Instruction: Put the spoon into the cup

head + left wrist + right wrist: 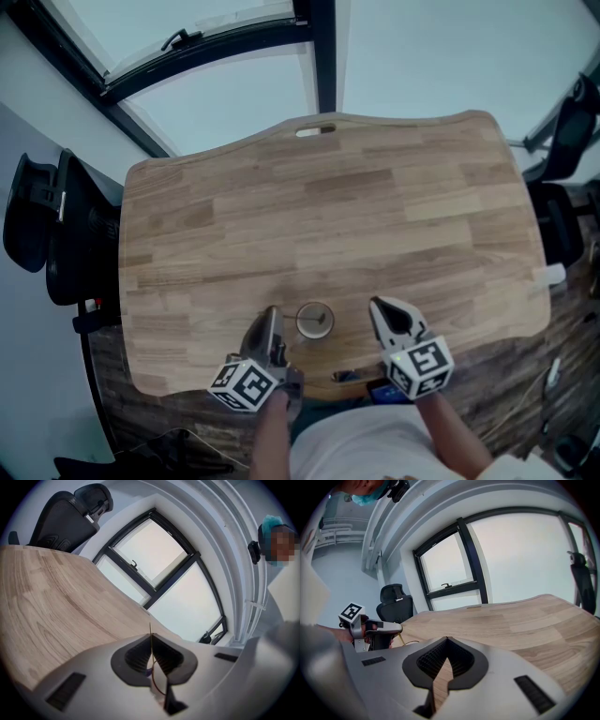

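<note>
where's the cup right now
In the head view the cup stands on the wooden table, close to the edge nearest the person, between the left tool and the right tool.

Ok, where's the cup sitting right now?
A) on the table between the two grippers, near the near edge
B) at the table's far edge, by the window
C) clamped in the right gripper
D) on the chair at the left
A: the head view shows the cup standing on the table near its near edge, between the left gripper and the right gripper, and neither gripper is on it.
</note>
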Motion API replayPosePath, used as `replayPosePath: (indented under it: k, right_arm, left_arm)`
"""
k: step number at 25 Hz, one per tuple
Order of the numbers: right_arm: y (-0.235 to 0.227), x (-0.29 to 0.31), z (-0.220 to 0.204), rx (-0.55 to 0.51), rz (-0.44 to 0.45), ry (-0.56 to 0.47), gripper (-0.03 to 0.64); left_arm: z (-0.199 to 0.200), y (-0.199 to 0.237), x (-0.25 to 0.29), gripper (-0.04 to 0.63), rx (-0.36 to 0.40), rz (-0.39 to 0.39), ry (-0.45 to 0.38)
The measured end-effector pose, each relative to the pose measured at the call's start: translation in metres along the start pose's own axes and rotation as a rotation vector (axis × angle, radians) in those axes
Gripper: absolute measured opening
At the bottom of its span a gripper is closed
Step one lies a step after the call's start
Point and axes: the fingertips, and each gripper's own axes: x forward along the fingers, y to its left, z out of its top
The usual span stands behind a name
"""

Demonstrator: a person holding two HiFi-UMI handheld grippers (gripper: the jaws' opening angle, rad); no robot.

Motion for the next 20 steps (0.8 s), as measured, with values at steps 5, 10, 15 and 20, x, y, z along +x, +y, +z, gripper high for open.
replayPosePath:
  k: [5, 10, 15, 20]
  right_arm:
    - [-0.002, -0.002, -0.002, 0.001, -0.004, -0.001, -0.003]
    - [-0.003, -0.004, -0.003, 0.003, -0.005, 0.006, -0.003]
    - [-0.005, -0.007, -0.004, 0.003, -0.009, 0.004, -0.003]
    - [-0.008, -0.008, -0.007, 0.010, -0.013, 0.008, -0.003]
  left_arm:
    - [-0.004, 0.000, 0.001, 0.003, 0.005, 0.000, 0.005]
    - [-0.006, -0.001, 0.002, 0.003, -0.001, 0.002, 0.004]
    - [-0.010, 0.000, 0.002, 0.003, 0.002, 0.002, 0.008]
    - [-0.013, 0.001, 0.004, 0.003, 0.003, 0.000, 0.016]
